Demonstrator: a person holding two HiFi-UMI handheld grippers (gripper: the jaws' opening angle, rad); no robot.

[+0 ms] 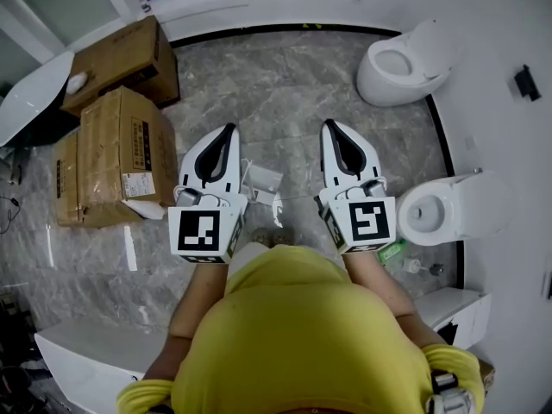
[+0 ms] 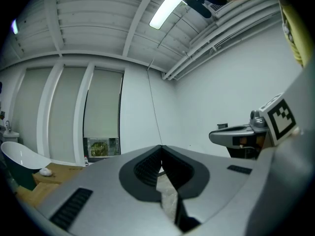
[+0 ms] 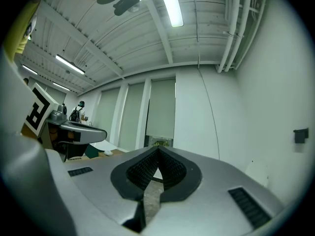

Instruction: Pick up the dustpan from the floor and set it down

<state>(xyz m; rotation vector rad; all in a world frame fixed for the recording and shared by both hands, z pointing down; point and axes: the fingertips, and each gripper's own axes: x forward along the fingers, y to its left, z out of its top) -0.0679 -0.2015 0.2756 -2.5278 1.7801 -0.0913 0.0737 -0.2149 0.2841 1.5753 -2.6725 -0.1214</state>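
Jaws together, empty: left hand-held gripper; right hand-held gripper

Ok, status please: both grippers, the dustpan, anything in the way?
Left gripper shut, empty. Right gripper shut, empty. White thing on floor between them, likely the dustpan, not held. Cardboard boxes at left, apart from it.
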